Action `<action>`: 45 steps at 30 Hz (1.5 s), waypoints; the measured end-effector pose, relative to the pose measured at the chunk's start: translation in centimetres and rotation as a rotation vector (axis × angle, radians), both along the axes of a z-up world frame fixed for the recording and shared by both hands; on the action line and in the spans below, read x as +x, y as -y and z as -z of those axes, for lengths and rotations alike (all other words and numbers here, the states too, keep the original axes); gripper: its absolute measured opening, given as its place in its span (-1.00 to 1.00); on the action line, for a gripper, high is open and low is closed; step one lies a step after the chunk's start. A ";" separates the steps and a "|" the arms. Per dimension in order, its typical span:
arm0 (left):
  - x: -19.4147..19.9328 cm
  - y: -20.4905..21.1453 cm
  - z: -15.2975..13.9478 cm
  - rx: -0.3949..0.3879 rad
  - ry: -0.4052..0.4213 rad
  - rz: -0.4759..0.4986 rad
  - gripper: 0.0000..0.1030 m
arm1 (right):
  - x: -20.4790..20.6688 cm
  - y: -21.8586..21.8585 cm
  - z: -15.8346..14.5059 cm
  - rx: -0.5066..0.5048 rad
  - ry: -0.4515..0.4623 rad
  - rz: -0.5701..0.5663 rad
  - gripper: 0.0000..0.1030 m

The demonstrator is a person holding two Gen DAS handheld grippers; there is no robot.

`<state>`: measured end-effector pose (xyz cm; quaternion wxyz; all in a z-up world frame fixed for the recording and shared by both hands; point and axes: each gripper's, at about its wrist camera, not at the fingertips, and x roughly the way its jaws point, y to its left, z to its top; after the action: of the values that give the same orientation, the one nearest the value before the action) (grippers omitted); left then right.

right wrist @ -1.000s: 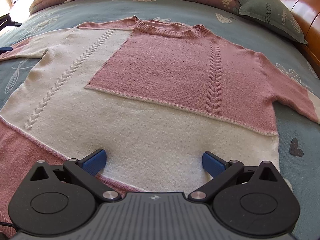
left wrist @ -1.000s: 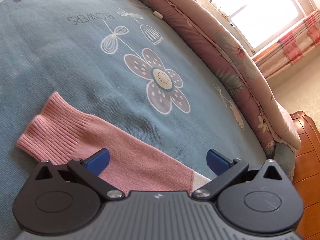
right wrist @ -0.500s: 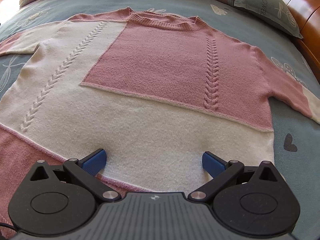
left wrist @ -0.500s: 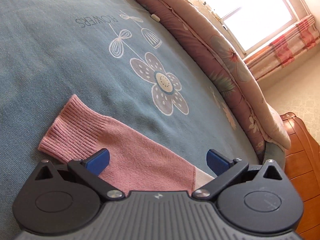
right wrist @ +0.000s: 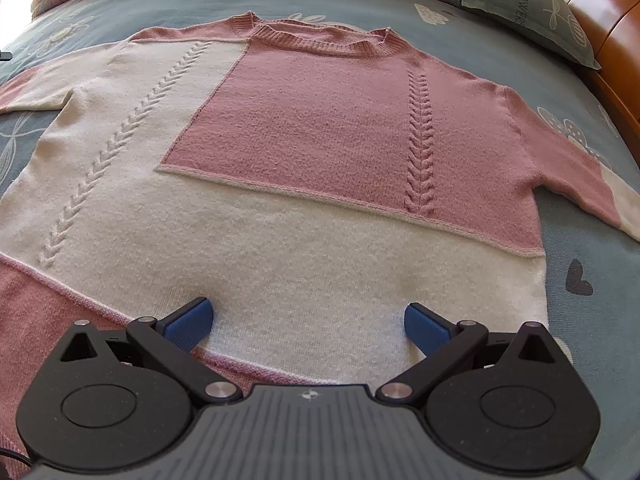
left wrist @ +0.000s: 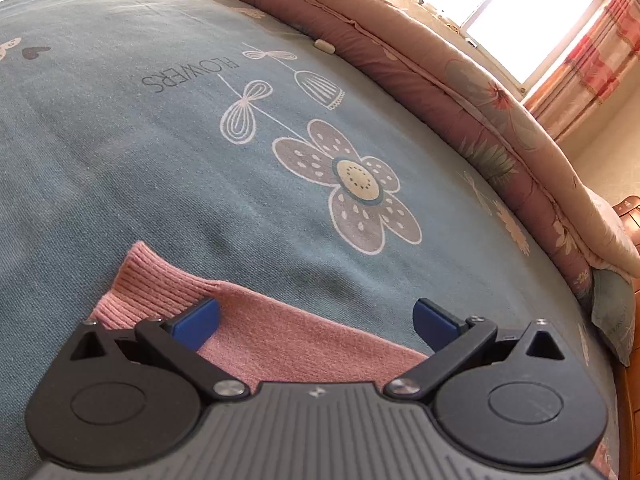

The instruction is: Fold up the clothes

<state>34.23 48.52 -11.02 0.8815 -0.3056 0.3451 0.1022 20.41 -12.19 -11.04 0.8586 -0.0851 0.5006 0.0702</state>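
Observation:
A pink and cream knitted sweater [right wrist: 304, 184] lies flat, front up, on the blue flowered bedsheet [right wrist: 592, 240], collar at the far side and both sleeves spread out. My right gripper [right wrist: 307, 322] is open just above the cream lower panel near the hem. In the left wrist view the pink sleeve [left wrist: 296, 340] with its ribbed cuff [left wrist: 148, 284] lies on the sheet. My left gripper [left wrist: 316, 322] is open over the sleeve, its left fingertip beside the cuff. Neither gripper holds anything.
A rolled floral quilt [left wrist: 460, 92] runs along the far edge of the bed under a bright window [left wrist: 516, 12]. A grey-green pillow [right wrist: 528, 12] leans on the wooden headboard [right wrist: 608, 40] at the right. Bare sheet [left wrist: 120, 152] spreads beyond the cuff.
The left gripper has slid along the sleeve toward the cuff, which now sits nearer its left finger. The right gripper has crept forward over the sweater. Both stayed open.

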 end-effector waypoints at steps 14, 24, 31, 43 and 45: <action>-1.2 18.1 -1.1 0.364 -0.039 0.521 0.99 | -0.6 0.5 0.2 0.030 0.034 0.019 1.00; -3.4 20.9 -3.3 0.421 -0.166 0.421 0.99 | -1.8 1.9 0.9 0.109 0.122 -0.003 1.00; -9.4 28.6 -3.9 0.340 -0.094 0.589 0.99 | -1.8 3.4 0.1 0.166 0.117 -0.041 1.00; -16.2 36.8 -2.1 0.292 -0.087 0.638 0.99 | 2.8 14.8 -3.1 0.160 0.209 0.098 1.00; -16.7 37.3 -1.9 0.298 -0.107 0.637 0.99 | 3.7 16.5 -3.3 0.189 0.208 0.114 1.00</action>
<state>17.57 11.18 -9.13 0.8846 -0.0447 0.4502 -0.1129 24.10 -28.67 -7.71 0.9127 0.0176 0.4040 0.0589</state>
